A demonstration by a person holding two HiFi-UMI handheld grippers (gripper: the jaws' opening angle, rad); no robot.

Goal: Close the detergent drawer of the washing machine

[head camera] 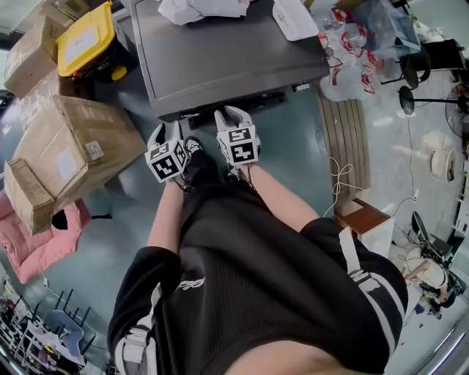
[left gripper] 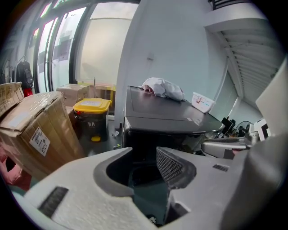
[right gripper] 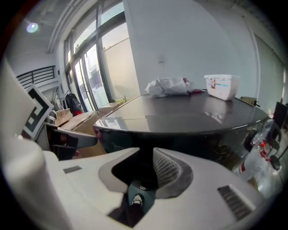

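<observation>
The person stands right up against the dark grey, flat-topped washing machine (head camera: 220, 51), a gripper in each hand, both angled down at its front. The left gripper (head camera: 165, 133) sits just short of the machine's front edge. Its white jaws are released, and the left gripper view shows a clear gap between them with only the teal floor and the black face of the machine in it. The right gripper (head camera: 230, 117) is just beside it and a touch further forward, its tips nearly under the overhang of the top. Its jaws are parted too, gripping nothing. Through that gap the right gripper view shows only shadow and a dark thing with a small white logo low down, possibly a shoe.

As for the detergent drawer, a narrow black strip (head camera: 242, 107) juts out below the front edge of the top, directly ahead of both grippers. The drawer is probably along there, but I can't make out its outline from here. Neither gripper touches that strip.

On the machine's top lie a crumpled white cloth (head camera: 198, 9) at the back and a white plastic tub (head camera: 293, 18) towards the right corner. To the person's left, a large brown cardboard box (head camera: 69, 146) sits tilted on the floor, and beyond it stands a black bin with a yellow lid (head camera: 88, 40). A slatted wooden board (head camera: 344, 135) lies on the floor to the right of the machine.
</observation>
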